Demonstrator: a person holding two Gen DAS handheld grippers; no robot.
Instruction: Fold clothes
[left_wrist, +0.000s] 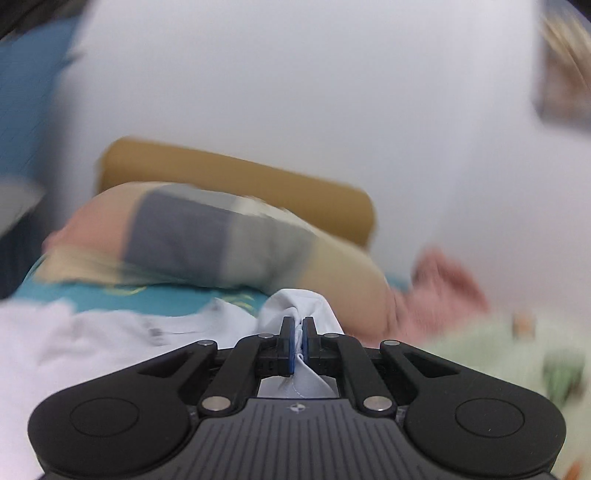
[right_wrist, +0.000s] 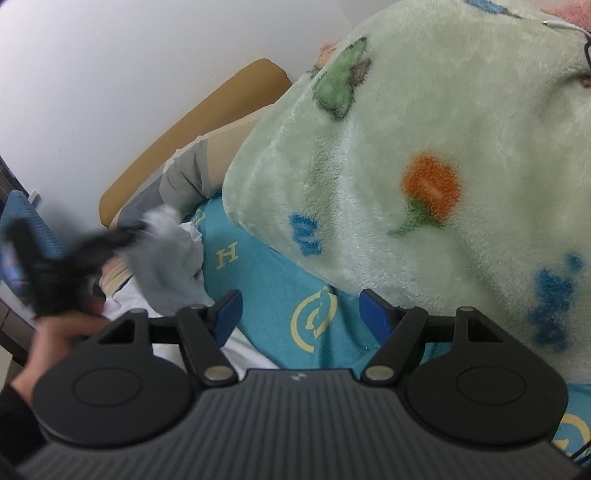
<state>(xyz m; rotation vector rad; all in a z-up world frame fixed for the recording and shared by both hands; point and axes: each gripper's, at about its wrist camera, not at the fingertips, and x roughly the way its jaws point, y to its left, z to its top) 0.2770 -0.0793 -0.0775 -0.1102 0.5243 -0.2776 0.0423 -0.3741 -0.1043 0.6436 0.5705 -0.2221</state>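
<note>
Left gripper (left_wrist: 299, 334) is pinched right down on a fold of the white garment (left_wrist: 85, 343), blue pads nearly touching w/ just the cloth between them, and a bit of hemmed edge hangs down behind the fingers toward the gripper body. Rest of the white garment spreads off to the left of the left wrist view, rumpled, lying on the teal bedsheet (left_wrist: 147, 299) w/ its yellow print. Right gripper (right_wrist: 300, 318) is the opposite, jaws spread wide w/ nothing between them, hovering over the bedsheet, which has a yellow H and round logos on it in this view. Its right blue pad (right_wrist: 373, 312) sits just beside the edge of the pale green fleece blanket (right_wrist: 424, 129), can't tell if it's actually touching. The blanket is bunched up big on the right w/ orange, blue and green prints. From the right wrist cam you can also see the left gripper off to the left, motion-blurred, w/ the person's hand (right_wrist: 55, 336) under it and the garment bunched up grey-white at its tip. Further out there's a pillow (left_wrist: 207, 236) in tan and grey blocks, blurry, lying against a mustard-coloured headboard (left_wrist: 258, 184), something pink (left_wrist: 450, 284) past it on the right, a white wall (left_wrist: 314, 92) behind, and a blue chair-ish thing (left_wrist: 26, 110) at far left, too blurred to say more.
</note>
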